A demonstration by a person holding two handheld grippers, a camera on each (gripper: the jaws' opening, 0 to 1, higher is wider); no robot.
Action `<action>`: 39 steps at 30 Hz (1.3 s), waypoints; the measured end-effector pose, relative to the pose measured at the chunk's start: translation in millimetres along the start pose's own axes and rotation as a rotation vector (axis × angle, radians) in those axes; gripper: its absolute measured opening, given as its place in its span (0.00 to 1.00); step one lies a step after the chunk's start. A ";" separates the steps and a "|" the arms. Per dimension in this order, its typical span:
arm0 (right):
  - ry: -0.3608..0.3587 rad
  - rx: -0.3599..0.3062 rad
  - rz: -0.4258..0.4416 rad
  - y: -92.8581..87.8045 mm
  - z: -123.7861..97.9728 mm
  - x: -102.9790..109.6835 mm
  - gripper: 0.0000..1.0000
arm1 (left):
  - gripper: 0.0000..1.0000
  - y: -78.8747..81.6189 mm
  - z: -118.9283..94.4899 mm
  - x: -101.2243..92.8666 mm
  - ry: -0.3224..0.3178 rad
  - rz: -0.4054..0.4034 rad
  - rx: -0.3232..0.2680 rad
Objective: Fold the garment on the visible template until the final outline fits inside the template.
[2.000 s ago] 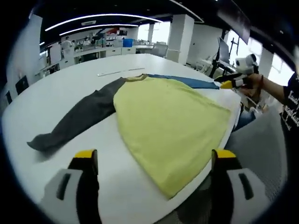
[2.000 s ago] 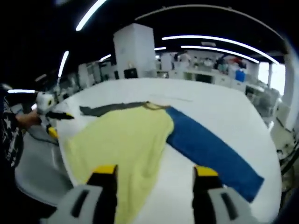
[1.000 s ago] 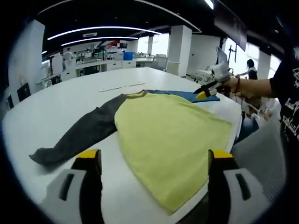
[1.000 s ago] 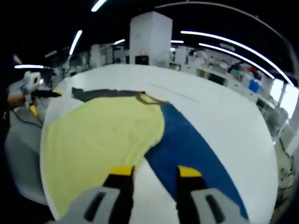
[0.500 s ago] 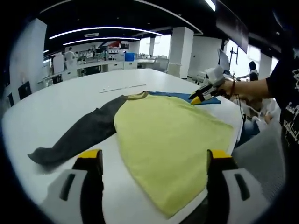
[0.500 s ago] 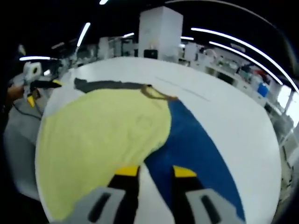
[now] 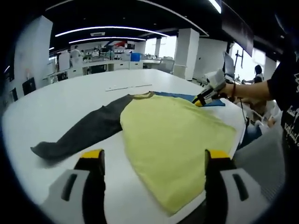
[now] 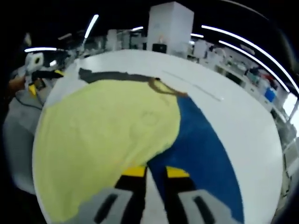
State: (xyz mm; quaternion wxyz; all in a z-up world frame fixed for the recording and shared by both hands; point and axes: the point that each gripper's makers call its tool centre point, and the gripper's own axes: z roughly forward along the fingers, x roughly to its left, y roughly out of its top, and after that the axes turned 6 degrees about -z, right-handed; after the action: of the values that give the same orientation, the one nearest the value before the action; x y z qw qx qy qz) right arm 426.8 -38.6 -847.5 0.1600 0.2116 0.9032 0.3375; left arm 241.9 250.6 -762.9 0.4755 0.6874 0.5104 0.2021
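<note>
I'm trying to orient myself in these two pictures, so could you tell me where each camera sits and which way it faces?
Left gripper view: rides the left gripper at the table edge, facing across the shirt; jaws wide apart; forearm with right gripper opposite.
Right gripper view: low over the blue sleeve, right gripper jaws nearly together.
Shared: shirt, table, both grippers.

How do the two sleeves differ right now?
The grey sleeve is charcoal and lies untouched; the blue sleeve is bright blue. The right gripper has nearly closed over the blue sleeve near the yellow body, while the open left gripper hovers off the grey one. Both lie flat.
</note>
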 end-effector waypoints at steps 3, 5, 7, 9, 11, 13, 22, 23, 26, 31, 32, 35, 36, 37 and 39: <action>-0.002 -0.005 0.002 3.1 -0.4 2.3 0.02 | 0.85 -2.2 -1.7 1.6 0.006 -0.007 0.003; -0.009 -0.006 0.003 1.8 1.6 0.1 0.00 | 0.85 -3.9 -2.6 2.3 0.010 -0.005 0.009; -0.020 -0.005 0.008 0.4 1.3 -3.4 0.00 | 0.85 -3.8 -3.4 1.1 0.003 -0.006 0.006; -0.020 -0.005 0.018 0.6 0.2 -3.9 0.00 | 0.84 -1.0 -4.4 -1.0 -0.005 -0.017 -0.007; -0.023 -0.003 0.019 1.1 0.4 -3.7 0.00 | 0.84 1.0 -5.1 -1.2 -0.007 -0.022 -0.017; -0.030 -0.001 0.025 0.4 -1.2 -4.3 0.00 | 0.83 1.3 -5.7 -0.8 -0.006 -0.018 -0.020; -0.092 -0.008 0.058 4.3 -13.9 -18.4 0.00 | 0.83 -2.1 -8.0 1.6 -0.008 -0.007 -0.008; -0.103 -0.011 0.065 5.5 -15.3 -19.6 0.00 | 0.83 -2.0 -8.1 1.8 -0.007 -0.006 -0.009; -0.123 -0.018 0.087 4.9 -18.7 -27.7 0.00 | 0.83 -3.0 -8.6 2.4 -0.004 -0.005 -0.005; -0.162 -0.022 0.129 2.8 -25.0 -39.5 0.00 | 0.83 -4.6 -9.2 2.8 -0.002 -0.004 -0.002; -0.172 -0.025 0.142 2.3 -25.7 -43.2 0.00 | 0.83 -5.0 -9.2 2.4 -0.001 -0.004 0.000; -0.194 -0.034 0.174 0.8 -26.3 -47.9 0.00 | 0.83 -5.7 -9.3 1.0 0.000 0.001 0.007; -0.198 -0.036 0.185 1.2 -25.8 -48.9 0.00 | 0.83 -5.7 -9.3 0.6 0.001 0.003 0.008; -0.198 -0.036 0.192 1.8 -26.8 -48.3 0.00 | 0.83 -5.6 -9.3 0.1 0.001 0.003 0.008; -0.200 -0.034 0.199 2.3 -27.2 -47.3 0.00 | 0.83 -5.4 -9.7 0.2 0.002 0.006 0.009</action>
State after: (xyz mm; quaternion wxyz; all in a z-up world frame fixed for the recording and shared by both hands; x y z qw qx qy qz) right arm 456.3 -75.0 -819.4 0.2187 0.3300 0.8514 0.3442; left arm 231.8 255.3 -763.1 0.4713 0.6908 0.5098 0.2020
